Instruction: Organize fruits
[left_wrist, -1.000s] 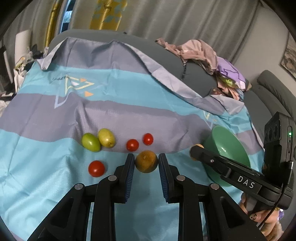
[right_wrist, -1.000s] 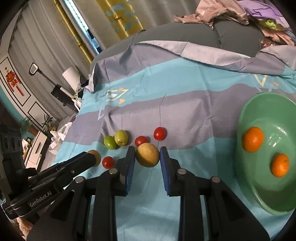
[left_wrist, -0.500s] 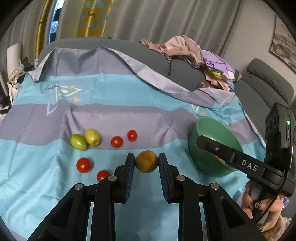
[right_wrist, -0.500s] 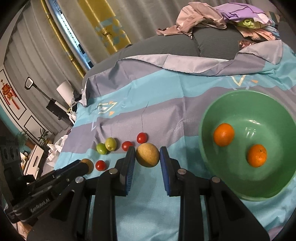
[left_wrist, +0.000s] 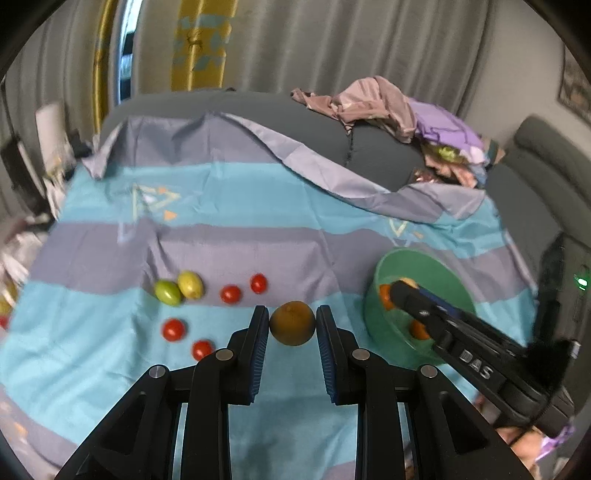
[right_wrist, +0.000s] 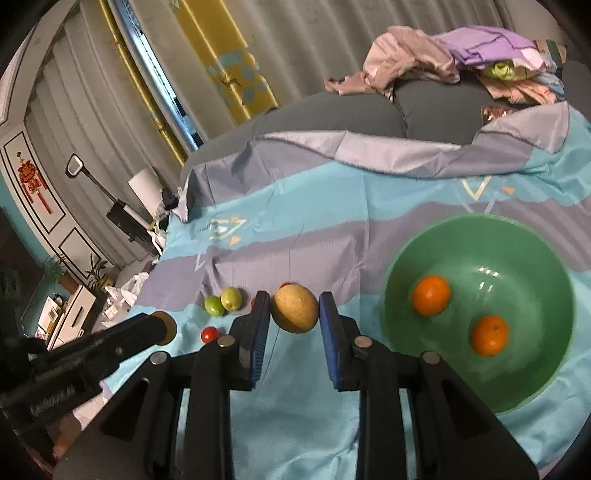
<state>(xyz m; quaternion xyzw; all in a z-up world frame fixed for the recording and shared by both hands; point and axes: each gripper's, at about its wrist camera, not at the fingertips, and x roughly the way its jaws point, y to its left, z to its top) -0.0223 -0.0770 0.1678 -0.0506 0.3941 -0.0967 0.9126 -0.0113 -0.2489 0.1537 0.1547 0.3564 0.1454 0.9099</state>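
Note:
My left gripper (left_wrist: 292, 328) is shut on a brownish round fruit (left_wrist: 292, 322) and holds it above the striped cloth. My right gripper (right_wrist: 294, 314) is shut on a yellow-tan fruit (right_wrist: 294, 308) to the left of the green bowl (right_wrist: 532, 251); in the left wrist view its tip reaches over the bowl (left_wrist: 373, 295). Two oranges (right_wrist: 430, 295) (right_wrist: 489, 335) lie in the bowl. Two green fruits (left_wrist: 168, 291) (left_wrist: 190, 284) and several small red tomatoes (left_wrist: 231, 294) lie on the cloth to the left.
A blue and grey striped cloth (left_wrist: 229, 192) covers a grey sofa. A pile of clothes (left_wrist: 406, 107) lies on the sofa back at the far right. Furniture and a lamp (right_wrist: 144, 184) stand beyond the cloth's left edge.
Both grippers have risen and pulled back with their fruits. The right gripper has moved right toward the bowl; the bowl now shows fully in its view.

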